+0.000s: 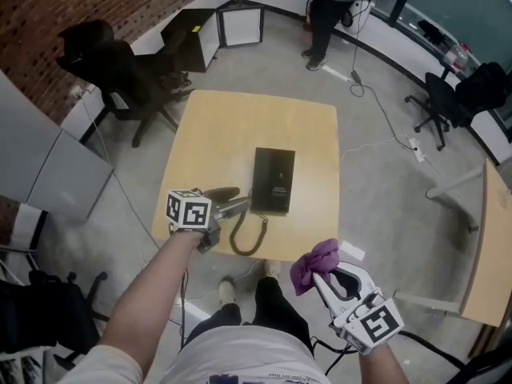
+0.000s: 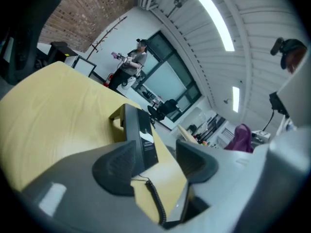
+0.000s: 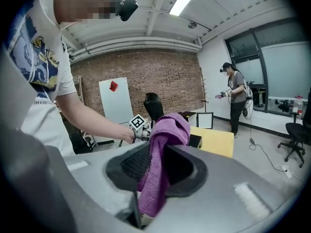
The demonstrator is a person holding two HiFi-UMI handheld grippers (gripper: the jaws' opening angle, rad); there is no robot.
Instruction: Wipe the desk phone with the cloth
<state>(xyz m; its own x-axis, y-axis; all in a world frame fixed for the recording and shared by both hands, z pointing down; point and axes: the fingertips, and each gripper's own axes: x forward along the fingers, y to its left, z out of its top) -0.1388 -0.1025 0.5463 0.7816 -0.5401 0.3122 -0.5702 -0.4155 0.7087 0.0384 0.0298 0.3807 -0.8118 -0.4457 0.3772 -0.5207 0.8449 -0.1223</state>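
Note:
The black desk phone base [image 1: 274,181] lies flat near the middle of the pale wooden table [image 1: 232,126]. Its handset [image 1: 221,192] lies off the base to the left, joined by a coiled cord [image 1: 250,237] that loops near the table's front edge. My left gripper [image 1: 238,207] hovers just in front of the handset, open. In the left gripper view nothing sits between the jaws [image 2: 155,161]; the base [image 2: 141,135] and cord [image 2: 155,198] lie beyond. My right gripper [image 1: 332,282] is off the table's front right corner, shut on a purple cloth [image 1: 314,264] that bunches above the pads [image 3: 167,130].
A black office chair [image 1: 120,66] stands at the table's far left and another [image 1: 448,94] at the right. A person [image 1: 332,6] stands beyond the table. A second wooden desk [image 1: 492,246] is at the right edge, and cables run across the floor.

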